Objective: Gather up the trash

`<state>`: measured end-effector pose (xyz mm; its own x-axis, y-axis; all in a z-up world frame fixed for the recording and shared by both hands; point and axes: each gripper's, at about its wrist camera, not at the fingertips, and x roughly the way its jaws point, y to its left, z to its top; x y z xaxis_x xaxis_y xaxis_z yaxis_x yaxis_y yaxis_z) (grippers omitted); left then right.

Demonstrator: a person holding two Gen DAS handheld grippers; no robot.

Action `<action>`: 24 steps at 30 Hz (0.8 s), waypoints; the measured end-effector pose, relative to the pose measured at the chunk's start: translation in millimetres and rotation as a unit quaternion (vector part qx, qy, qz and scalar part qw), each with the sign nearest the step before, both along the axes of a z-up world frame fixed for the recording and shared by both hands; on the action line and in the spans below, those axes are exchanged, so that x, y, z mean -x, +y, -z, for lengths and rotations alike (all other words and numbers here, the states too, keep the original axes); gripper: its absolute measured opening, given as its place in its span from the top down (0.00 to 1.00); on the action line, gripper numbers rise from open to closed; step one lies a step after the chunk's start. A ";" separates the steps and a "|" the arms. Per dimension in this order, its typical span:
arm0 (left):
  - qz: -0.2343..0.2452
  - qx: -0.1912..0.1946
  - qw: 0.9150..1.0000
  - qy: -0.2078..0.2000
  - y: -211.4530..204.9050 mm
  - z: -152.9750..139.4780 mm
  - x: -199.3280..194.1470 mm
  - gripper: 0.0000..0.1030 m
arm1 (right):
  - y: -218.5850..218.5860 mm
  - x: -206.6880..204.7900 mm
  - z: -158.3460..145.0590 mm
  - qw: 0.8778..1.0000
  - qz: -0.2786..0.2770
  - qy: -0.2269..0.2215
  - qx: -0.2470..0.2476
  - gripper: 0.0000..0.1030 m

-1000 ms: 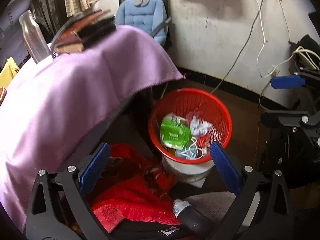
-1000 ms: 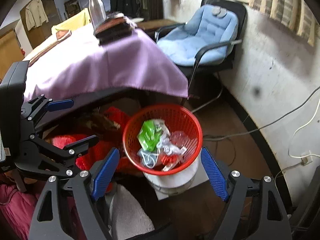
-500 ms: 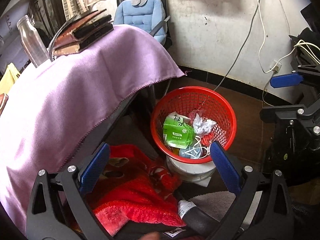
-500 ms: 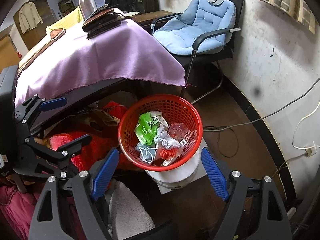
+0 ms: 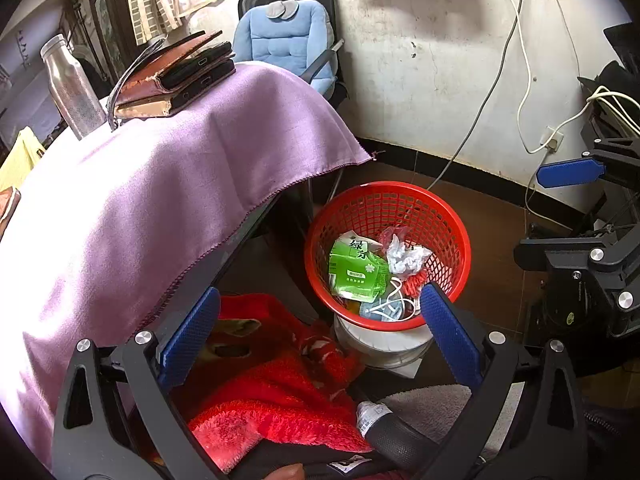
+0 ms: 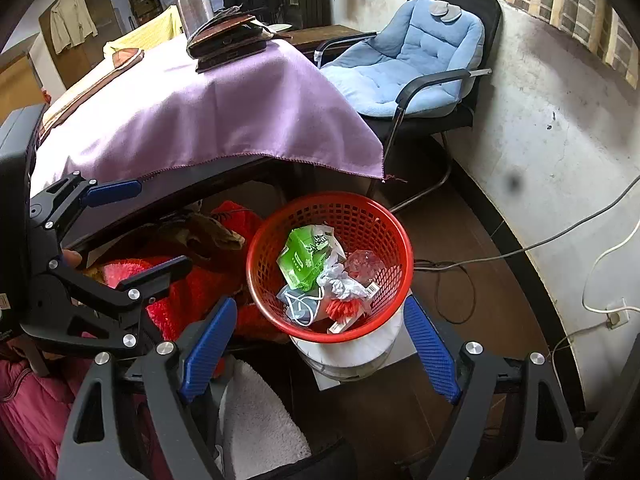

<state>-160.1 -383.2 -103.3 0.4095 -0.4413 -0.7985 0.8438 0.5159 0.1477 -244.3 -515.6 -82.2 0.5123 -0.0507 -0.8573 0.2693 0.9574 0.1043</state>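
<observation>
Both grippers angled down toward the floor, left gripper [image 5: 320, 334] and right gripper [image 6: 320, 338] with jaws spread wide and empty, red basket [image 6: 374, 208] of trash [image 6: 306, 256] seen just beyond both jaws, beside the bench [image 6: 224, 120].

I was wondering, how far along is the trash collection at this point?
Done: a green packet, crumpled paper and a face mask lie in the red basket. In hand: nothing; left gripper and right gripper are open. Left: no loose trash shows.
</observation>
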 end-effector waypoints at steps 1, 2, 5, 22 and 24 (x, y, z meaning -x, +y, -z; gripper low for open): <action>0.000 0.000 1.000 0.000 0.2 0.0 -0.1 0.07 | 0.2 -0.4 0.3 1.000 0.000 0.001 0.000 0.18; 0.000 0.000 1.000 0.000 0.3 -0.1 0.1 0.07 | 0.4 -0.6 0.9 1.000 0.000 0.002 -0.001 0.18; -0.001 0.000 1.000 0.001 0.5 -0.1 -0.1 0.07 | 1.7 -1.1 1.2 1.000 -0.001 0.003 -0.001 0.18; 0.000 0.000 1.000 0.001 1.4 0.0 0.1 0.07 | 5.3 -2.9 3.2 1.000 -0.008 0.006 0.001 0.18; 0.000 0.000 1.000 0.000 1.4 0.0 0.1 0.07 | 5.1 -3.0 3.2 1.000 -0.009 0.006 0.001 0.18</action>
<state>-160.2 -381.7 -103.4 0.4093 -0.4408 -0.7989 0.8436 0.5163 0.1474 -241.3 -510.5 -85.4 0.5033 -0.0436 -0.8630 0.2540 0.9621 0.0995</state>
